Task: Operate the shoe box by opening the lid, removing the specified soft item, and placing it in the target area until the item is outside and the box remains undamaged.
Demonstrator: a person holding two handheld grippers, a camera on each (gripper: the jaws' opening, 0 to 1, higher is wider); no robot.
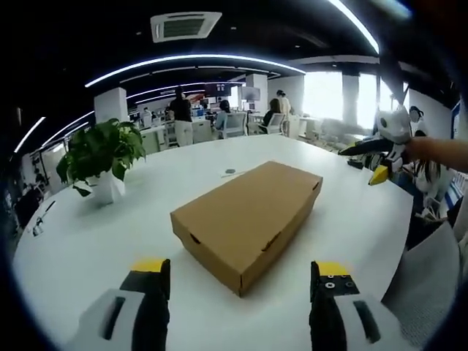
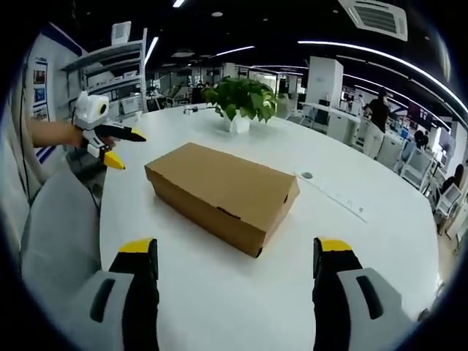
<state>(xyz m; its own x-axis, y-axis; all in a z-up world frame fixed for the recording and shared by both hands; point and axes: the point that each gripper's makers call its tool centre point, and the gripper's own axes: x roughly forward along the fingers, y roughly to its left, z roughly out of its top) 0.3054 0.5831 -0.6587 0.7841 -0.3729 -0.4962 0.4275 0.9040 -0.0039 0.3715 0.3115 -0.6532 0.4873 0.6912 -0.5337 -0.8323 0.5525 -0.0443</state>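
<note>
Approaching phase: left gripper (image 1: 240, 281) and right gripper (image 2: 238, 256), jaws spread wide and empty, aimed from opposite sides at closed cardboard shoe box (image 1: 248, 219) lying flat near middle of round white table (image 1: 80, 241). Lid down, soft item presumably inside, unseen. Wide stance probably readied for lifting lid. Potted plant (image 1: 102, 157) well apart.

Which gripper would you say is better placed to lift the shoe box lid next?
Probably right: the open right gripper faces a long side of the shoe box; the left gripper faces a corner.
</note>
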